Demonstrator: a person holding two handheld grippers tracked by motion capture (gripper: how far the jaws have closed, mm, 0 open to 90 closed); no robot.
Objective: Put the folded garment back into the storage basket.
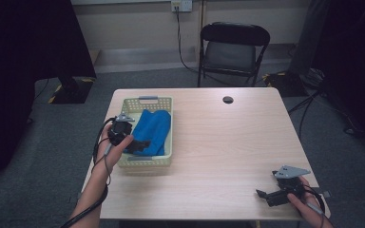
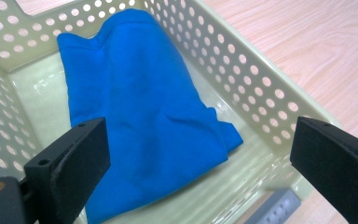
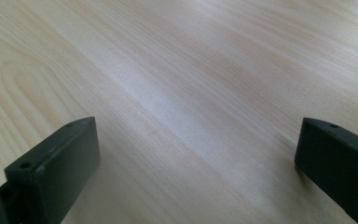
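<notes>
Two grippers at work, both with jaws spread wide and nothing between them. Left gripper (image 1: 140,145) hovering over the near end of the pale yellow perforated plastic basket (image 1: 147,163), tips aimed at the crumpled bright blue cloth (image 1: 153,130) lying inside. Seen along the left gripper's own jaws, blue cloth (image 2: 140,107) bunched on the basket floor, reaching toward the far wall, with basket wall (image 2: 242,65) running just beside it on the right. No contact with the fabric yet, as far as can be told. Right gripper (image 1: 266,194) resting low near the front right corner of the light wooden table (image 1: 237,137), well apart from the basket, looking out over bare wood grain (image 3: 182,93).

Step in hand, judging by the pose: reaching in for a grasp on the cloth. Next move likely calls for lowering the left tips onto a raised fold, closing firmly, then lifting clear of the basket rim without snagging the perforated wall.
</notes>
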